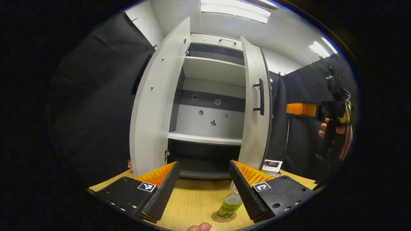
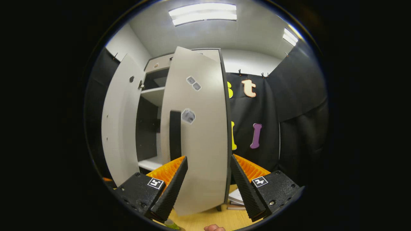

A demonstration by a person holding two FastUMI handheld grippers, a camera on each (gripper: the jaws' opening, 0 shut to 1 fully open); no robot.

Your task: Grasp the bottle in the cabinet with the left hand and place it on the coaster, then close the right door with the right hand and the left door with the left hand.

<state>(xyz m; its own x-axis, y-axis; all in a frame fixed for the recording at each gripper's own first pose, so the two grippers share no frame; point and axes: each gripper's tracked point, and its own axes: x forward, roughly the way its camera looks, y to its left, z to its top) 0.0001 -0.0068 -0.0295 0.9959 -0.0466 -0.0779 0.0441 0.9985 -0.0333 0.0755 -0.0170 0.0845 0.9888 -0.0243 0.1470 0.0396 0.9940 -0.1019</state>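
Bottle [image 1: 230,205] stands upright on the round coaster [image 1: 223,217] at the near edge of the counter [image 1: 196,199], just beside the right finger of the left tool [image 1: 203,187], whose fingers are spread wide with nothing between them. So the placing looks done, and the step in hand is, I judge, the closing of the right door [image 2: 199,128]. The right tool [image 2: 208,184] is likewise released and empty, and faces the outer side of that door from close by; the door's dark handle [image 2: 175,134] shows above its left finger. To do this well, the tool should press flat on the door's face near the free edge, on the handle side and far from the hinge, and push steadily so that the door swings inward and does not bounce back. In the left gripper view the right tool [image 1: 300,109] hangs to the right of the cabinet [image 1: 212,106], held by a hand [image 1: 334,130], apart from the door. The left door [image 1: 157,106] stands wide open at the left and waits its turn. The cabinet's shelves look bare, so nothing inside should block either door. Some small books or cards [image 1: 271,167] lie on the counter just right of the right door's foot, and the bottle sits in front of the cabinet; both seem outside the door's swing, though I cannot be sure.
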